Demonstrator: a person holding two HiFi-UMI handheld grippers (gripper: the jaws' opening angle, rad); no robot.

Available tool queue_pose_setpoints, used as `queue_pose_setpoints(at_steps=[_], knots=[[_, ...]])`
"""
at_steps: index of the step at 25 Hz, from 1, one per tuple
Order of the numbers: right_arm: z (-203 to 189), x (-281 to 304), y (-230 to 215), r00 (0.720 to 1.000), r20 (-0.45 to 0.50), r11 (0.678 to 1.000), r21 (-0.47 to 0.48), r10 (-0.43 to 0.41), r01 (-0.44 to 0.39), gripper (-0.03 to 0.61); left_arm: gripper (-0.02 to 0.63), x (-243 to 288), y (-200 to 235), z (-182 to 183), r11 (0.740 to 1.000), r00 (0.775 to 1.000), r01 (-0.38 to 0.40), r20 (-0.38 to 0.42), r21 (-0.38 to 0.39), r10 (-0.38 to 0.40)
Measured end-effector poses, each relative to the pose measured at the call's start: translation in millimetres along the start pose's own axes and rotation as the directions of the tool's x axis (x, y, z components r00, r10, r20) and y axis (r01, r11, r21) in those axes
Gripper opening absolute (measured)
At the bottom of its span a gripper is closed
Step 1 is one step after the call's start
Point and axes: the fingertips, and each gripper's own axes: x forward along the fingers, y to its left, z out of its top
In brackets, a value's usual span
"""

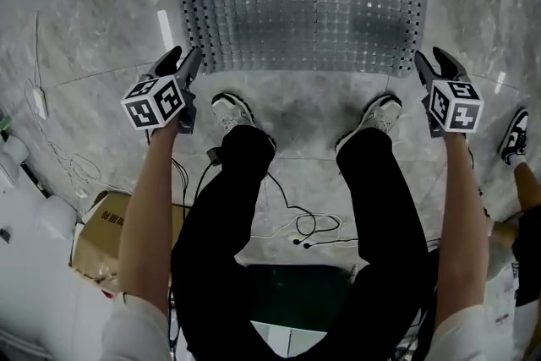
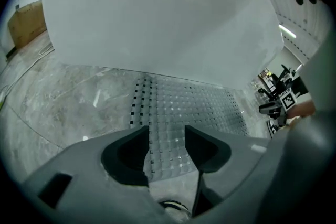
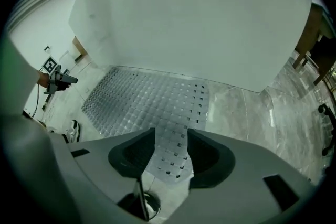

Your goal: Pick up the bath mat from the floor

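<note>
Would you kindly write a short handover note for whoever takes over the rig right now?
Left claw: open, jaws apart at the near left corner of the bath mat, not gripping it.
Right claw: open, at the near right corner, nothing gripped.
Bath mat: lies flat on the floor, just ahead of the person's shoes.
Done: both claws lined up at the near corners.
Left: close on each corner, then lift the mat off the floor.
</note>
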Motion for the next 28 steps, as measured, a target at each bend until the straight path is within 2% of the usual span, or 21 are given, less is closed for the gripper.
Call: queue_pose_setpoints(at_steps=[8,15,20,23,24,25,28], knots=[[-24,70,-30,0.999,-0.04,0.999,0.041,-0.026,0.028,0.183,0.25,54,49,-26,0.995,0.997,-0.082,-0.019,-0.058,0.081],[-28,106,-38,0.999,-0.024,0.997,0.069,-0.04,0.042,0.225,0.276,86,81,-26,0.993,0.995,-0.104,-0.01,-0.053,0.103],[-33,126,-50,0.997,-0.032,0.993,0.096,-0.068,0.071,0.262,0.35,105,106,-22,0.983,0.987,-0.159,0.015,-0.095,0.161],[-33,132,-50,0.993,-0.027,0.992,0.059,-0.111,0.113,0.268,0.382,110,111,-28,0.984,0.988,-0.157,-0.008,-0.079,0.157],[-33,132,-52,0.991,-0.022,0.99,0.06,-0.13,0.131,0.304,0.387,113,109,-29,0.986,0.988,-0.152,-0.015,-0.068,0.152],[-34,133,-55,0.99,-0.02,0.988,0.07,-0.139,0.14,0.313,0.387,116,107,-29,0.987,0.989,-0.149,-0.021,-0.059,0.148],[-38,135,-59,0.993,-0.027,0.988,0.106,-0.112,0.114,0.322,0.388,123,103,-32,0.986,0.987,-0.159,-0.03,-0.043,0.158]])
